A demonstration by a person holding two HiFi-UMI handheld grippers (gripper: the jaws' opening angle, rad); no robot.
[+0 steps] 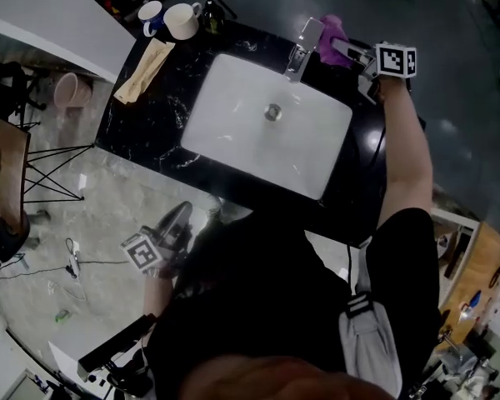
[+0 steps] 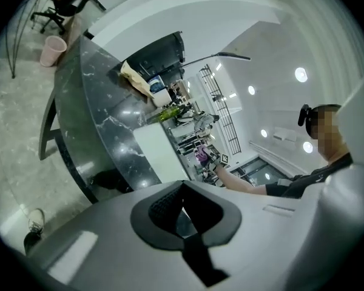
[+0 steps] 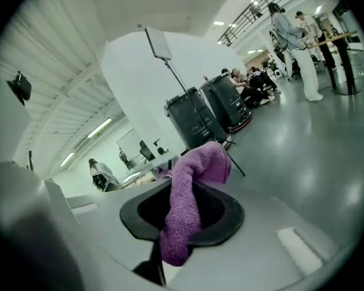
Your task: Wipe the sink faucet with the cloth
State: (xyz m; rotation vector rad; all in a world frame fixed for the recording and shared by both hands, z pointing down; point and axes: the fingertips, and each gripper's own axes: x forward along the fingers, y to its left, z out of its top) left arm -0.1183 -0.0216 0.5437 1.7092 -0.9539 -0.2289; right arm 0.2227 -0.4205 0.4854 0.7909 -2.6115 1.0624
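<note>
The purple cloth (image 3: 189, 199) is clamped between the right gripper (image 1: 348, 52) jaws and bunched right at the faucet (image 1: 303, 47), probably touching it. The left gripper (image 2: 182, 210) is clenched on nothing, well apart.

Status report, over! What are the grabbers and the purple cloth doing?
Left gripper shut, empty, held low. Right gripper shut on purple terry cloth, beside chrome sink faucet. Nothing between them.

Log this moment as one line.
right gripper: shut on purple cloth | cloth: by faucet | left gripper: shut, empty, off counter

Black short-sleeved shirt (image 1: 275, 298), grey right tool (image 1: 343, 48), black-and-white marker cube (image 1: 396, 59)
</note>
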